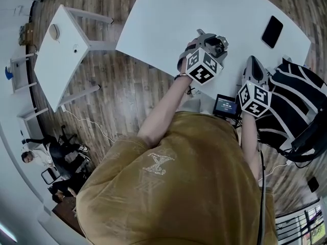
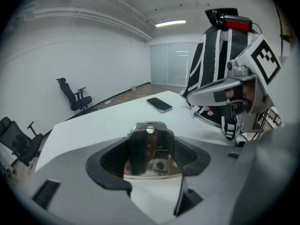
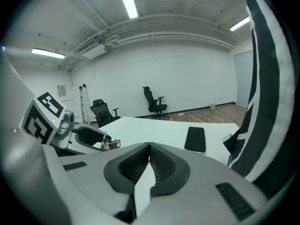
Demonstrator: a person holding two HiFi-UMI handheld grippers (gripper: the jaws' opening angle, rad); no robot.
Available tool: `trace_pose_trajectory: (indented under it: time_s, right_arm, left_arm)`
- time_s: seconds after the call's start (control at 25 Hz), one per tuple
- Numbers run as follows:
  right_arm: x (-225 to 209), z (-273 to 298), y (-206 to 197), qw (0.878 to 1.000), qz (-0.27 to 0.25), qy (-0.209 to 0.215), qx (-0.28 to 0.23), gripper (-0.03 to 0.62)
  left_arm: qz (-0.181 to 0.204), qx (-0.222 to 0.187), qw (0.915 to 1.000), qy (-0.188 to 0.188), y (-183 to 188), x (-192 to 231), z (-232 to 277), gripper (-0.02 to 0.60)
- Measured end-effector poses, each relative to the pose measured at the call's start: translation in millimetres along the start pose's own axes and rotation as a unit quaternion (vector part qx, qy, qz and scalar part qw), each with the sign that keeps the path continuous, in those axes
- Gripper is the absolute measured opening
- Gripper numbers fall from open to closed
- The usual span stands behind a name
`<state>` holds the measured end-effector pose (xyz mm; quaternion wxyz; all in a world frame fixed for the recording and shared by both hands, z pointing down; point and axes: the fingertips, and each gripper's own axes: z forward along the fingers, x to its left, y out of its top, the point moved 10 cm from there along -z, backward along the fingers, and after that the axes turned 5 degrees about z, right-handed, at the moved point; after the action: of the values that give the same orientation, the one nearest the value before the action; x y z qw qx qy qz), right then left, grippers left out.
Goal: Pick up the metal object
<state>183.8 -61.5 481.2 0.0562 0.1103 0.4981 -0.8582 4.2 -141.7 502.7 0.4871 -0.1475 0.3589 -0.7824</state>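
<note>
Left gripper (image 2: 151,159) has its jaws closed on the shiny, boxy polished-metal object (image 2: 150,146), black ribbed pads (image 2: 110,158) on its two flat sides, object upright between them with a small round stud on its top edge. Head view puts that left gripper (image 1: 211,41) over the near part of the white rectangular table (image 1: 168,14), with the metal object (image 1: 218,46) at its tip. The right gripper view shows the same, with the metal object (image 3: 109,145) glinting in the other tool's jaws. Can't tell if it is clear of the tabletop or just resting on it. Right gripper (image 3: 149,165) has its jaws together with nothing between them; it sits near the table's near edge (image 1: 252,68), beside the black-and-white striped bag (image 1: 294,103). Black flat smartphone (image 1: 272,31) lies well apart, toward the far corner, untouched. Handling, as a judgement: the object looks rigid and solid, probably dense for its bulk, not fragile. The mirror finish is likely slick, so it could slide down out of the pads or twist if tilted. The best hold is what it has now: pads squarely on the broad parallel faces, low and centred, not on the rounded top corners. Lift should be straight up and level, grip kept firm.
</note>
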Motion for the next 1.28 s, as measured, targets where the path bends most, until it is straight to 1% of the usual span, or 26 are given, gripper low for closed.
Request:
trace_pose_trajectory:
  time_s: [0.24,0.48,0.6,0.72,0.84,1.0,1.28]
  right_arm:
    - [4.4,-12.5,12.7,0.999,-0.004,-0.008,-0.04,0.009]
    - [9.6,-25.3,24.9,0.997,-0.016,-0.016,-0.069,0.009]
    - [13.9,-33.5,31.9,0.996,-0.003,-0.017,-0.089,0.009]
    - [20.8,-44.1,39.0,0.993,0.006,-0.008,-0.115,0.009]
    - [27.1,-54.6,46.0,0.991,-0.009,-0.004,-0.136,0.009]
    - [36.0,-65.4,49.4,0.988,-0.051,-0.006,-0.148,0.009]
    - [42.7,-81.9,57.4,0.982,-0.063,-0.012,-0.177,0.009]
  left_arm:
    - [-0.009,-0.062,0.9977,0.027,15.1,-1.4,-29.2,0.291]
    - [-0.008,-0.105,0.9932,0.049,24.9,-3.6,-57.6,0.291]
    - [-0.004,-0.124,0.9906,0.059,29.8,-4.5,-70.8,0.291]
    - [-0.005,-0.142,0.9872,0.073,32.2,-7.6,-84.8,0.291]
    - [-0.002,-0.159,0.9836,0.085,36.9,-11.4,-98.4,0.291]
    - [-0.005,-0.183,0.978,0.1,38.8,-13.8,-116.2,0.291]
    - [-0.017,-0.22,0.9675,0.123,41.5,-19.1,-144.4,0.291]
